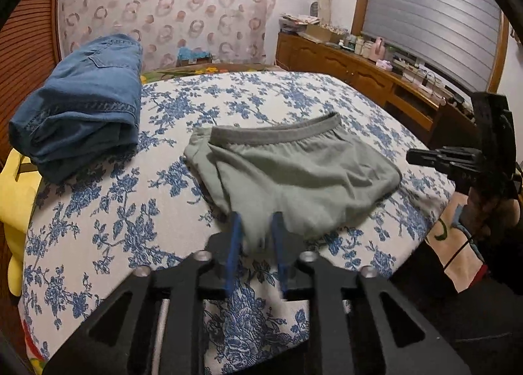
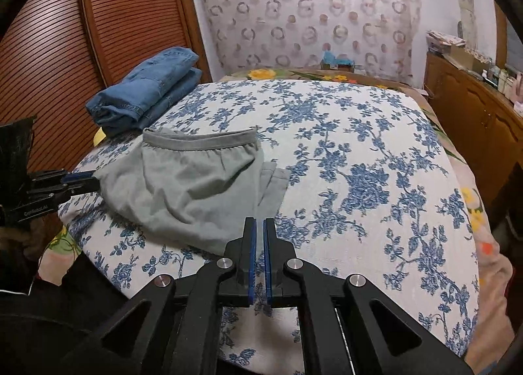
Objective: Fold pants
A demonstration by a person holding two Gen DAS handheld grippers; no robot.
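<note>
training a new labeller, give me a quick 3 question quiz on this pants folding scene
1. True or false: the right gripper is shut with nothing between its pads.
2. Which lies nearer the slatted wooden door: A) the grey-green pants or B) the folded jeans?
3. Fill in: the bedspread has a ____ floral print.

Key: 1 true; 2 B; 3 blue
</note>
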